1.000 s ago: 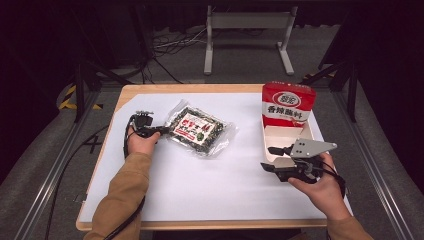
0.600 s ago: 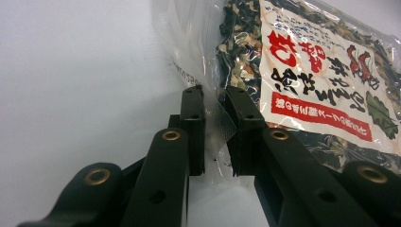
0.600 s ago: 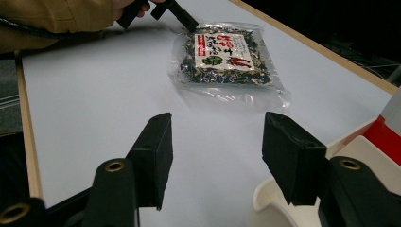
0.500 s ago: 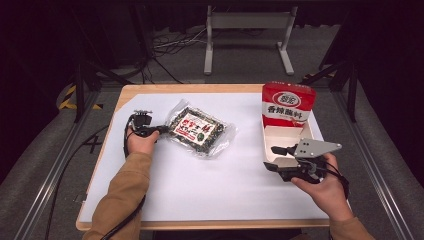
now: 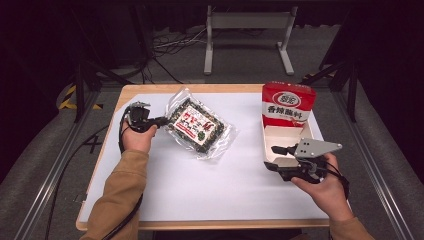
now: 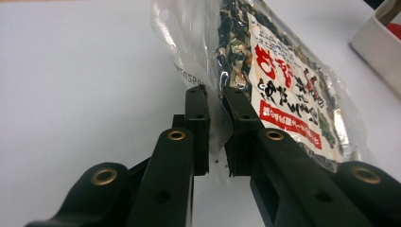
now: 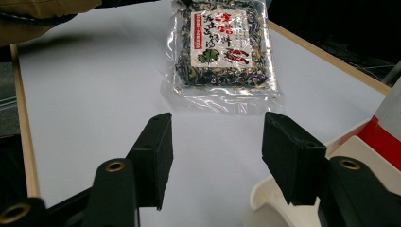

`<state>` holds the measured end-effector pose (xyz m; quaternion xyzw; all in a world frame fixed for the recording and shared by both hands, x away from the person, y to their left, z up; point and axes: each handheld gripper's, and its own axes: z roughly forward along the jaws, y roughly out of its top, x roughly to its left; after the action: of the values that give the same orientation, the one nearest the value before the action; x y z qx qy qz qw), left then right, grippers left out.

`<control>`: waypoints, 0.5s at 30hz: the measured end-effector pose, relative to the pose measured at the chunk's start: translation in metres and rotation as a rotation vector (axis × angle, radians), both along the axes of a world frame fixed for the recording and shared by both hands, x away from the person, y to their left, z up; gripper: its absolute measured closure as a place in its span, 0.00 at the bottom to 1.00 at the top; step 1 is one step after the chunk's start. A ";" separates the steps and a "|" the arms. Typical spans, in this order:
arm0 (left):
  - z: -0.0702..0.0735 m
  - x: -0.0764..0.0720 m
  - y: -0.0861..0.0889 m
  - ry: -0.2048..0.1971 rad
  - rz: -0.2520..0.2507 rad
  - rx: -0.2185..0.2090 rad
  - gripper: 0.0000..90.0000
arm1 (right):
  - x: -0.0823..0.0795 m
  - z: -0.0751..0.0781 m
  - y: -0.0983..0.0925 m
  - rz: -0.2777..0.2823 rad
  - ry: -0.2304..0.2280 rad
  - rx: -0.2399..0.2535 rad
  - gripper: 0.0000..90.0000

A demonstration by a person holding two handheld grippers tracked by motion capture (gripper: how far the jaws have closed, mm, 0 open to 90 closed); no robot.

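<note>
At the left of the high view, a hand in a tan sleeve is holding the left gripper [image 5: 161, 120] over the white-topped table [image 5: 200, 195], its black fingers pointing toward the middle of the frame. Those fingers have just been closing and are now clenching the clear edge of the seaweed packet [image 5: 199, 126]; in the left gripper view the two fingers [image 6: 197, 118] are pressing the transparent border of the packet [image 6: 283, 94] between them. The packet, a clear bag of dark flakes with a white and red label, is sitting just left of centre in the high view, its gripped corner tipping up off the table while its far end is lying lower, toward the middle.

Further right, well apart from the packet, a red carton [image 5: 287, 107] with white lettering is standing upright at the far end of an open white box [image 5: 280, 142].

At the lower right, the other hand is holding the right gripper [image 5: 276, 157] just beside the near end of that box. Its fingers are standing released and apart, with nothing between them; in the right gripper view the fingers [image 7: 158, 146] are framing bare table, the packet [image 7: 222, 47] lying beyond them in the upper middle.
</note>
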<state>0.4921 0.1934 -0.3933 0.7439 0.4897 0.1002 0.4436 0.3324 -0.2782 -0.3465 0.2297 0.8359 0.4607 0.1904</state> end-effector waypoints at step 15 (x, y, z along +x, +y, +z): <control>0.050 -0.031 -0.008 -0.127 -0.087 -0.021 0.92 | 0.001 0.001 0.000 0.002 -0.001 0.010 0.49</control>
<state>0.4607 0.1855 -0.3434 0.7519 0.4289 0.1229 0.4854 0.3338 -0.2782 -0.3454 0.2295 0.8337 0.4653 0.1894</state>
